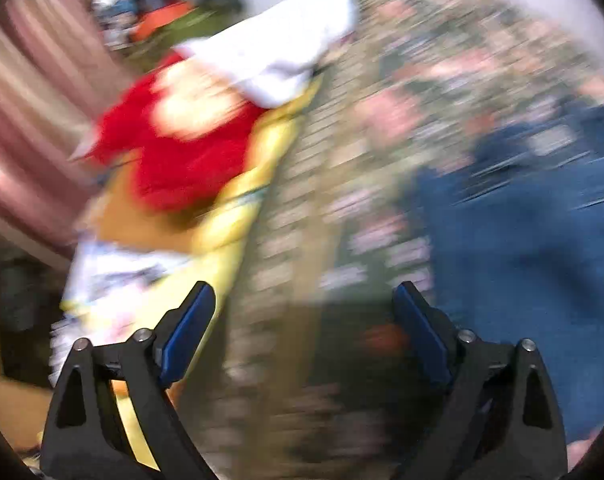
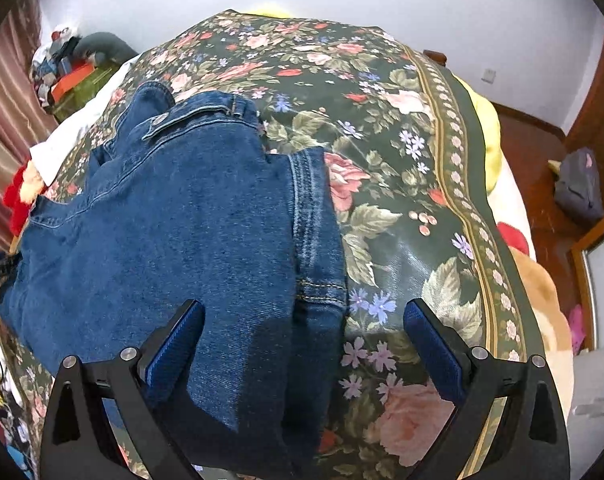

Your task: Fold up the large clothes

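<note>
Blue denim jeans [image 2: 182,232] lie bunched and partly folded on a dark green flowered cloth [image 2: 402,128] that covers the bed. My right gripper [image 2: 304,314] hovers open just above the jeans' right edge, its blue pads apart and pressing on nothing. The left wrist view is heavily blurred. There my left gripper [image 1: 304,296] stands open over the flowered cloth [image 1: 342,160], with nothing between its fingers. The jeans [image 1: 522,240] lie to its right.
A red and yellow cartoon blanket [image 1: 182,160] and a white cloth [image 1: 270,52] lie left of the flowered cloth. Pink curtains [image 1: 30,100] hang at the left. A cluttered pile [image 2: 70,68] sits at the bed's far left. Wooden floor with a grey bag [image 2: 578,188] lies right.
</note>
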